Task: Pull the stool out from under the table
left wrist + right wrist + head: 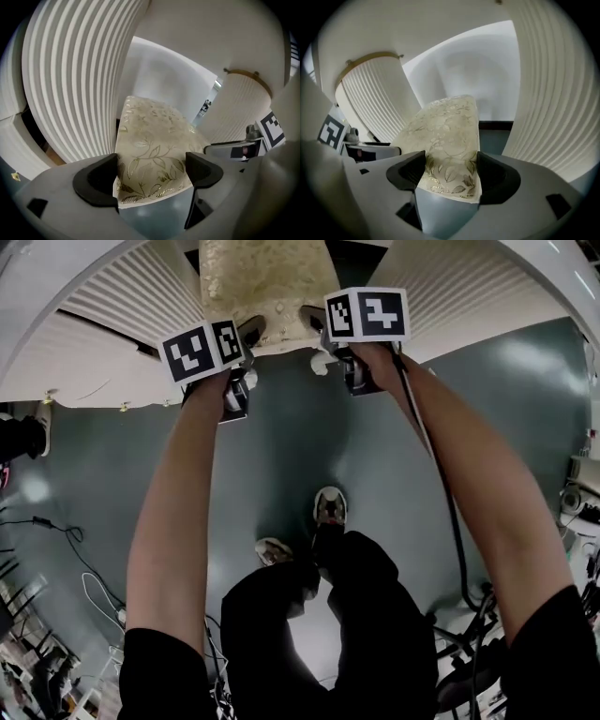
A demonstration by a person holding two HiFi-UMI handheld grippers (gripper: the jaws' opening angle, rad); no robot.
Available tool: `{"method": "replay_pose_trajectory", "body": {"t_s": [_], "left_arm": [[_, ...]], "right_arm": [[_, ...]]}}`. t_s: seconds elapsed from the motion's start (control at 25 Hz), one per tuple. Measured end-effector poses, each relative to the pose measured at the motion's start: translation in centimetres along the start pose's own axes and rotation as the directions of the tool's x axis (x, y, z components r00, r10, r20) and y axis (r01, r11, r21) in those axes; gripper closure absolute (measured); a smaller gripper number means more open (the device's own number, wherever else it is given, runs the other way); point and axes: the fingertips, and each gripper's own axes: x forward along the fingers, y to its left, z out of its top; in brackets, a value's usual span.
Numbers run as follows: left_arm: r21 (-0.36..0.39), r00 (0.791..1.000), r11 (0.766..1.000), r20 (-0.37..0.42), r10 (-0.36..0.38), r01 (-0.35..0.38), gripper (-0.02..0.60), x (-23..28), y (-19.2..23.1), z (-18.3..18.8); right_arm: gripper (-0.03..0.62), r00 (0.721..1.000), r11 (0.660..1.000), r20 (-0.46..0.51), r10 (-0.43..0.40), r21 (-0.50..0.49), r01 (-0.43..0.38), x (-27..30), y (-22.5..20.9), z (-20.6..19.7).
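While the person leans over it, the cream stool with a gold leaf-patterned fabric seat [265,287] sits tucked between the 2 white fluted pedestals [122,296], under the white surface [211,33], standing on the grey-green floor [281,456]. The left gripper [152,176] is up at the seat's near edge. Its black fingers [96,180] are spread wide with the edge showing between them, not clamped. Same story at the right gripper [452,177]: fingers [494,178] wide apart either side of the seat's end, no squeeze. The 2 grippers are side by side at the stool.
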Motion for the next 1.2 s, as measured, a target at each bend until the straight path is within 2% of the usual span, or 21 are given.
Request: {"method": "replay_pose_trajectory", "body": {"t_s": [0.08, 0.16, 0.36, 1.04, 1.2], "left_arm": [[0.012, 1.0, 1.0, 0.019, 0.012, -0.012, 0.135, 0.1, 0.0, 0.0], [0.012, 0.999, 1.0, 0.036, 0.027, -0.027, 0.135, 0.2, 0.1, -0.4], [-0.002, 0.997, 0.998, 0.052, 0.057, -0.057, 0.135, -0.6, -0.3, -2.0], [0.016, 0.998, 0.998, 0.027, 0.055, -0.055, 0.137, -5.9, -0.6, -9.1], [0.019, 0.999, 0.999, -0.016, 0.031, -0.031, 0.137, -7.3, -0.9, -10.2]], "right_arm": [[0.292, 0.999, 0.998, 0.047, 0.01, 0.058, -0.013, 0.3, -0.1, -0.5], [0.292, 0.997, 0.998, 0.079, 0.004, 0.067, -0.009, 0.4, -0.1, -0.9], [0.292, 0.999, 0.999, 0.048, 0.009, 0.053, -0.011, 0.0, 0.0, -2.3], [0.292, 1.0, 0.999, 0.016, -0.012, 0.044, 0.012, -4.1, 3.8, -9.6], [0.292, 1.0, 0.998, -0.001, -0.028, 0.063, 0.028, -5.5, 4.6, -10.9]]}}
